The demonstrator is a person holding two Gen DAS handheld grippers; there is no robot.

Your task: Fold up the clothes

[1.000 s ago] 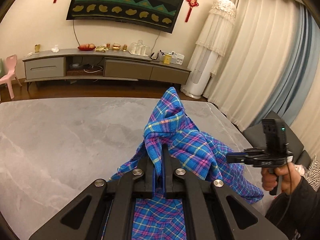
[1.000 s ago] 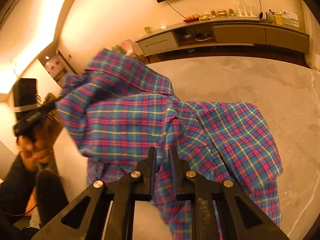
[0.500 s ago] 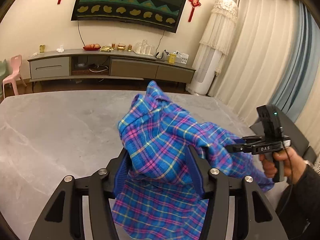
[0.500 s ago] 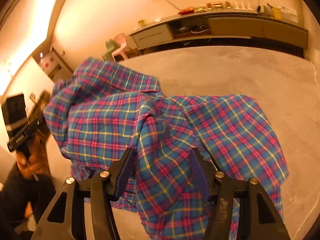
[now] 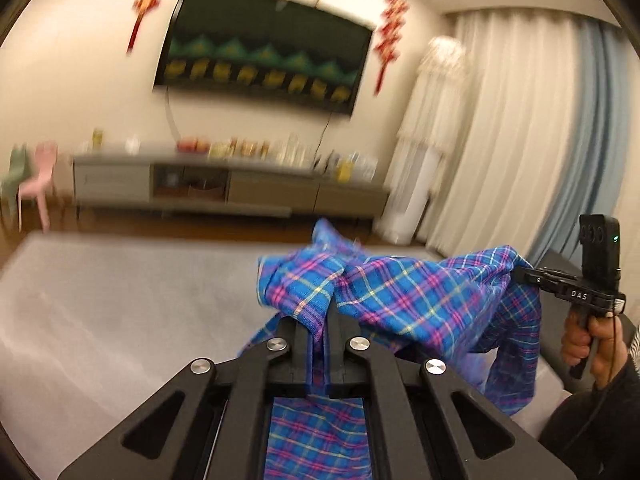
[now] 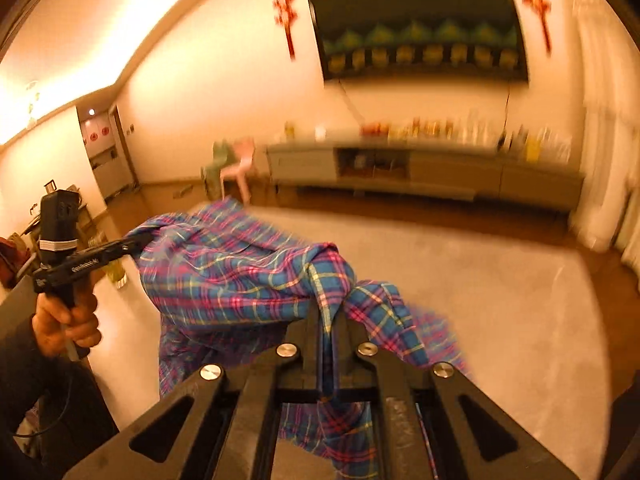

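A blue, pink and yellow plaid shirt [image 5: 420, 300] hangs above the grey marble table [image 5: 120, 300], stretched between my two grippers. My left gripper [image 5: 326, 316] is shut on one bunched edge of it. At the far right of the left wrist view, my right gripper [image 5: 520, 274] pinches the other end. In the right wrist view the shirt [image 6: 240, 276] drapes from my shut right gripper [image 6: 328, 318] across to my left gripper [image 6: 142, 240]. Its lower part trails down toward the table [image 6: 500, 300]. Both views are motion-blurred.
A person's hand [image 5: 588, 340] holds the right gripper's handle; another hand [image 6: 64, 316] holds the left one. Beyond the table stand a long TV cabinet [image 5: 224, 188], a pink chair [image 5: 38, 184], a white floor-standing unit [image 5: 420, 184] and curtains [image 5: 520, 140]. A dark seat [image 5: 560, 260] sits at right.
Half a second ago both grippers stood open around the bunched shirt. Both have now shut on it and lifted, and the cloth is pulled out between them.
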